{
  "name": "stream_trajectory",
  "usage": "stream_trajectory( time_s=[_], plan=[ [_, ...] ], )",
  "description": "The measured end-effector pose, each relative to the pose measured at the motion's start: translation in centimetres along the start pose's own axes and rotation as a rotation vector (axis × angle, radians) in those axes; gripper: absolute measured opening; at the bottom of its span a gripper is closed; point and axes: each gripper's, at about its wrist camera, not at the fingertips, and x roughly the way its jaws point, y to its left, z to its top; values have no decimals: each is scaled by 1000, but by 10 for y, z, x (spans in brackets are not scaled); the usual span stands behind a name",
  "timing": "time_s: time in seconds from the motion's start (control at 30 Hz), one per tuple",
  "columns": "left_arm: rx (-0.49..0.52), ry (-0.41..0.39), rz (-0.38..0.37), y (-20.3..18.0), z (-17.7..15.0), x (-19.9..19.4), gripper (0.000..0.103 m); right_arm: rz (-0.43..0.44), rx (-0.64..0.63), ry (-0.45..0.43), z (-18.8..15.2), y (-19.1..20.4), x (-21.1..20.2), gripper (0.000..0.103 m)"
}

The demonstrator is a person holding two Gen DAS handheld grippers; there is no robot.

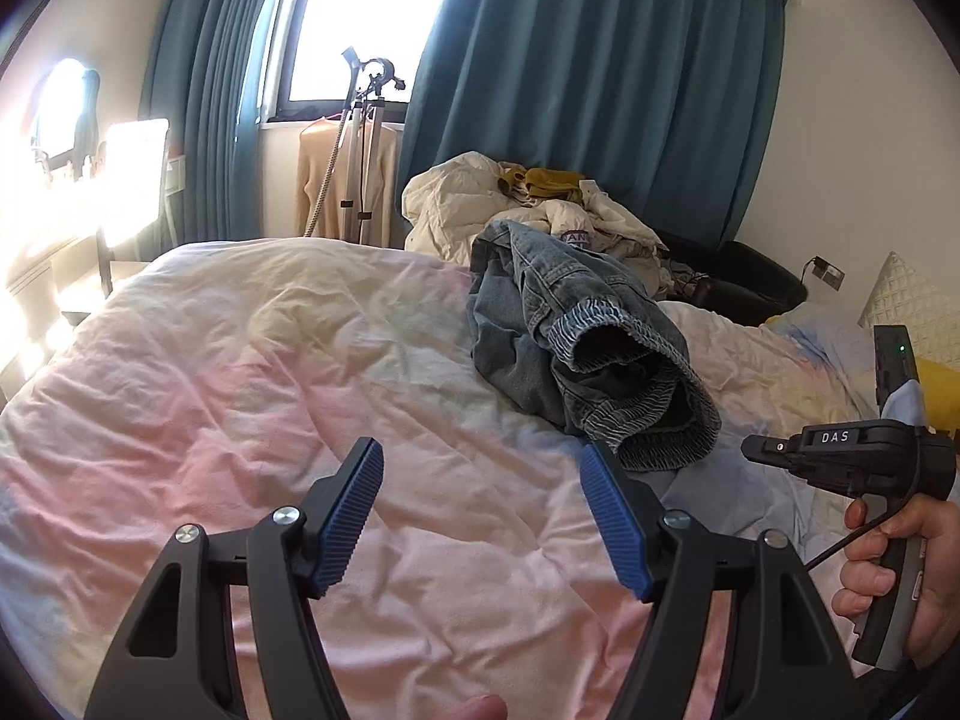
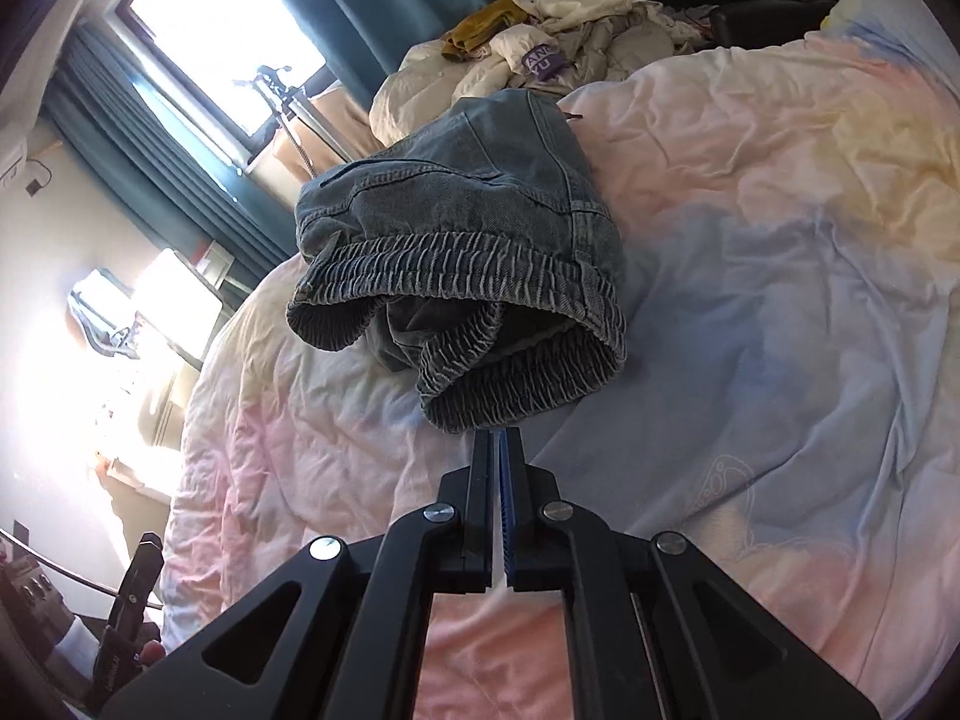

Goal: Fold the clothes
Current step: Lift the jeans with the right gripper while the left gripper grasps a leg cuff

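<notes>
1. Our left gripper (image 1: 482,516) hangs over the bed (image 1: 240,390), jaws wide apart and empty.
2. Our right gripper (image 2: 498,444) has its jaws pressed together; the tips reach the jeans' (image 2: 462,264) waistband, though we cannot tell whether any cloth is pinched.
3. The jeans lie crumpled mid-bed: 0 folds made, all folding left.
4. Beyond, a clothes pile (image 1: 528,204) waits.
</notes>
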Motion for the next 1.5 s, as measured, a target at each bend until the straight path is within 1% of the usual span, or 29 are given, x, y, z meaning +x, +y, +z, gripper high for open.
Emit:
stream_trajectory(
  time_s=[0.13,0.17,0.3,0.47,0.53,0.6,0.67,0.7,0.73,0.77,0.83,0.9,0.93,1.0,1.03,1.07,1.1,1.17,1.23,1.3,1.33,1.4,1.5],
  plan=[
    [29,35,18,-21,6,28,70,-73,-17,-52,-3,-3,-10,3],
    [37,45,20,-26,8,36,70,-77,-11,-55,-2,-6,-11,3],
    [95,88,73,-45,17,79,70,-97,27,-83,1,-22,-13,3],
    [137,117,112,-64,28,135,70,-63,102,-72,5,-44,-8,3],
    [122,88,62,-68,33,146,70,-50,120,-55,5,-50,-2,3],
    [118,75,55,-75,37,156,70,-38,133,-45,6,-56,6,3],
    [135,72,74,-83,43,167,70,-34,142,-44,6,-61,14,3],
    [144,72,98,-85,45,174,70,-29,148,-44,6,-64,18,3],
    [153,72,125,-87,48,180,70,-3,169,-32,6,-68,24,3],
    [162,72,152,-90,50,187,67,23,191,-20,5,-72,29,3],
    [196,84,235,-93,56,201,61,71,238,6,3,-81,39,3],
    [205,87,279,-93,65,210,50,96,277,22,1,-87,48,3],
    [200,87,285,-93,70,213,46,106,294,30,-1,-90,53,3],
    [192,75,268,-94,80,210,28,135,309,50,-4,-90,61,3],
    [195,62,252,-97,86,205,21,147,307,58,-5,-88,65,3],
    [208,50,244,-102,91,200,11,156,301,58,-5,-85,68,3],
    [220,35,243,-108,96,192,11,165,294,58,-5,-83,70,3],
    [235,-10,210,-120,108,171,11,180,279,44,-5,-77,72,5],
    [254,-45,191,-134,122,150,10,200,267,25,-6,-72,71,13],
    [270,-79,183,-148,135,128,10,230,265,5,-8,-67,69,29],
    [277,-94,177,-155,141,116,10,247,265,-4,-10,-65,68,32],
    [293,-125,167,-168,154,93,10,265,268,-11,-12,-62,65,46],
    [309,-160,162,-186,169,60,10,302,282,-9,-16,-59,64,51]
  ],
)
